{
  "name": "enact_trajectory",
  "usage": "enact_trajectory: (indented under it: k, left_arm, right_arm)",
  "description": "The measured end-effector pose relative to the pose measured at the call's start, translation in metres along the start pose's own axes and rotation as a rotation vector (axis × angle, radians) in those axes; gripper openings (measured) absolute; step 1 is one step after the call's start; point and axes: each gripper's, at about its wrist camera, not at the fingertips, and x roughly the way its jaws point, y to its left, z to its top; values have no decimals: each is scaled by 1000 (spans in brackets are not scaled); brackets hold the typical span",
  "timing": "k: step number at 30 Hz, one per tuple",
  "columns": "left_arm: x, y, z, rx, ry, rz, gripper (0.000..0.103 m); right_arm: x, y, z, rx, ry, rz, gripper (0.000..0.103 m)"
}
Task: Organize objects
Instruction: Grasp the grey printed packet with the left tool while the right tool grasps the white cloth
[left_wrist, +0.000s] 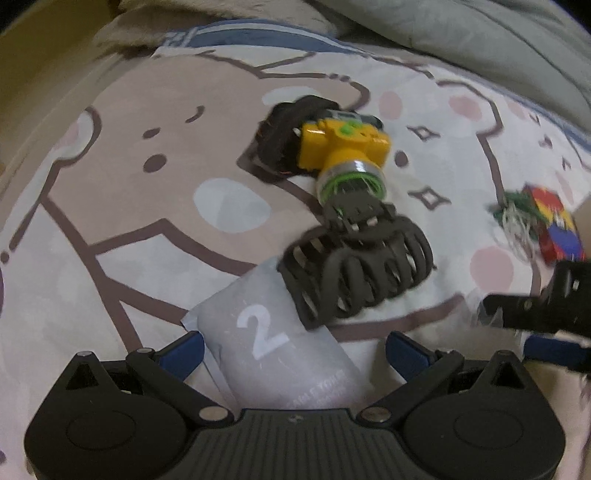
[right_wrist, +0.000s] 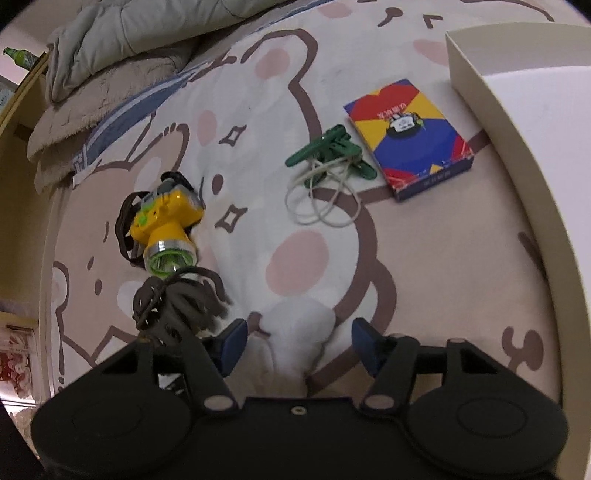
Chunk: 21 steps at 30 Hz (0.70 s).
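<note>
In the left wrist view my left gripper (left_wrist: 293, 350) hangs low over the bear-print bedsheet (left_wrist: 110, 206), jaws apart. A pale grey packet (left_wrist: 280, 350) marked "2" lies between its blue pads and the right pad is clear of it. A dark claw hair clip (left_wrist: 354, 266) rests on the packet's far end, against a yellow headlamp (left_wrist: 343, 144). My right gripper (right_wrist: 299, 343) also points down at the sheet, with a white soft lump (right_wrist: 299, 328) between its pads and a narrow gap on each side. Its fingers (left_wrist: 524, 306) show at the left view's right edge.
Green clothes pegs with white looped cord (right_wrist: 328, 158) lie beside a colourful card box (right_wrist: 410, 136). A cream open box (right_wrist: 517, 110) stands at the right. A grey quilt (right_wrist: 122, 37) is bunched at the back. The headlamp (right_wrist: 166, 218) and clip (right_wrist: 177, 302) sit left of the right gripper.
</note>
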Motion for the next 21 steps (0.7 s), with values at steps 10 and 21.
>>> enact_trajectory:
  k: [10, 21]
  left_arm:
    - [-7, 9, -16, 141, 22, 54, 103]
    - [-10, 40, -21, 93, 73, 57, 103]
  right_arm:
    - [-4, -1, -8, -24, 23, -6, 65]
    - [6, 26, -21, -158, 26, -71, 57]
